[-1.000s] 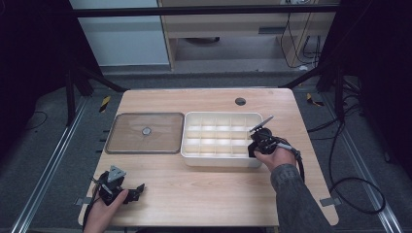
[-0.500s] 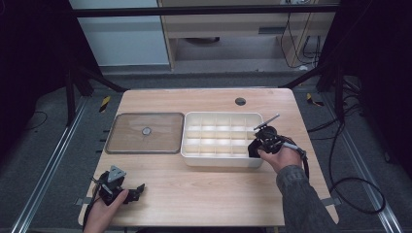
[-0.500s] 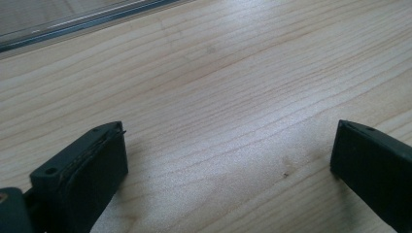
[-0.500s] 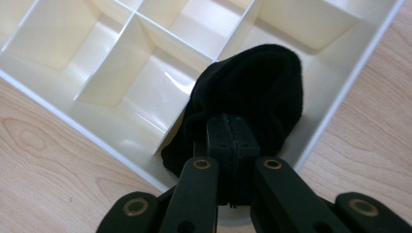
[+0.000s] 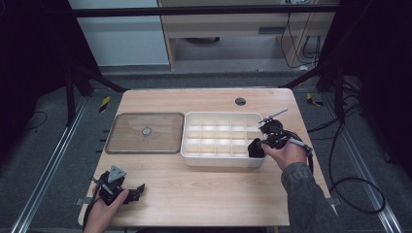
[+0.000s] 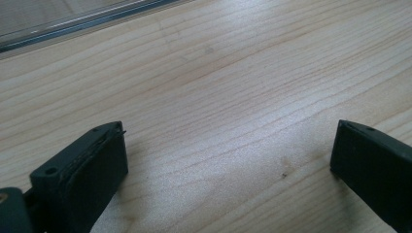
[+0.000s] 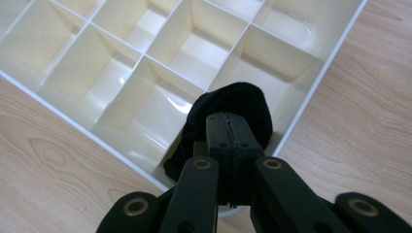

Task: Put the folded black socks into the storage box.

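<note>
A white divided tray (image 5: 194,158) (image 7: 316,92) with several empty compartments sits mid-table. My right gripper (image 5: 260,145) (image 7: 228,126) is shut on a black piece of cloth (image 7: 233,104) (image 5: 254,148), held over the tray's near right corner compartment. The cloth hangs around the closed jaws. My left gripper (image 5: 133,191) (image 6: 228,160) rests low at the table's near left corner, open, with bare wood between its fingers (image 6: 87,165).
A clear flat lid (image 5: 143,132) with a small centre knob lies left of the tray; its edge (image 6: 73,24) runs along the top of the left gripper view. A round hole (image 5: 240,101) marks the table's far side. Cables trail at the right.
My right gripper with the black cloth has shifted slightly along the tray's right end toward its near corner. The left gripper has stayed put.
</note>
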Demonstrator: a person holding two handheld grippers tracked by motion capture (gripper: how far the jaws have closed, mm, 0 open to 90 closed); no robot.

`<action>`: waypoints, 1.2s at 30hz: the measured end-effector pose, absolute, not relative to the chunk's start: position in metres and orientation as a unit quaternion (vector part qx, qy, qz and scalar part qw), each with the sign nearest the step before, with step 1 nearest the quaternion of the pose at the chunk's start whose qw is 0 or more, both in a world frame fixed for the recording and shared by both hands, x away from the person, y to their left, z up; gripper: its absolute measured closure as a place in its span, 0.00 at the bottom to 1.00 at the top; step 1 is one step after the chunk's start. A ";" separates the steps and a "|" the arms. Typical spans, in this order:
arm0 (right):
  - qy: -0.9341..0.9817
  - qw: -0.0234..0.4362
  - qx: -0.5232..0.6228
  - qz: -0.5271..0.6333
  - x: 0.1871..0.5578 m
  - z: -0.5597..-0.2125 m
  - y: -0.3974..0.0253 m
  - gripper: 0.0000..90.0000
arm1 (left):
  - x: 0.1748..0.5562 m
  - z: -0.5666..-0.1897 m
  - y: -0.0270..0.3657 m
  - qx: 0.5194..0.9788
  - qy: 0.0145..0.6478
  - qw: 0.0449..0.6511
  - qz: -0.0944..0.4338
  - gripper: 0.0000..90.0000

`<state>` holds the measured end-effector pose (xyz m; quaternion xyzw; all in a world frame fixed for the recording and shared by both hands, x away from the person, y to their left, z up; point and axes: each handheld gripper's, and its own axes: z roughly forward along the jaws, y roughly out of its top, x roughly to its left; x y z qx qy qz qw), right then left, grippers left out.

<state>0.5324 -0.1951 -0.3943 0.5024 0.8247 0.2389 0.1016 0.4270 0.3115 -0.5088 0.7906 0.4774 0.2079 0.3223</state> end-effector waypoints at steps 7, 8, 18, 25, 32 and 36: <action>0.813 0.120 0.504 0.266 0.533 -0.381 -0.201 1.00 | 0.427 -0.509 0.312 0.791 0.477 0.323 0.208 0.00; 0.810 0.123 0.506 0.269 0.533 -0.379 -0.202 1.00 | 0.427 -0.509 0.311 0.790 0.477 0.323 0.208 0.00; 0.795 0.139 0.510 0.296 0.532 -0.375 -0.205 1.00 | 0.427 -0.509 0.311 0.791 0.476 0.323 0.209 0.00; 0.782 0.152 0.514 0.319 0.533 -0.375 -0.207 0.99 | 0.427 -0.509 0.311 0.790 0.477 0.324 0.208 0.00; 0.777 0.160 0.507 0.336 0.531 -0.372 -0.206 0.97 | 0.427 -0.509 0.310 0.790 0.477 0.324 0.208 0.00; 0.771 0.163 0.506 0.352 0.529 -0.369 -0.207 0.93 | 0.427 -0.509 0.310 0.790 0.478 0.323 0.208 0.00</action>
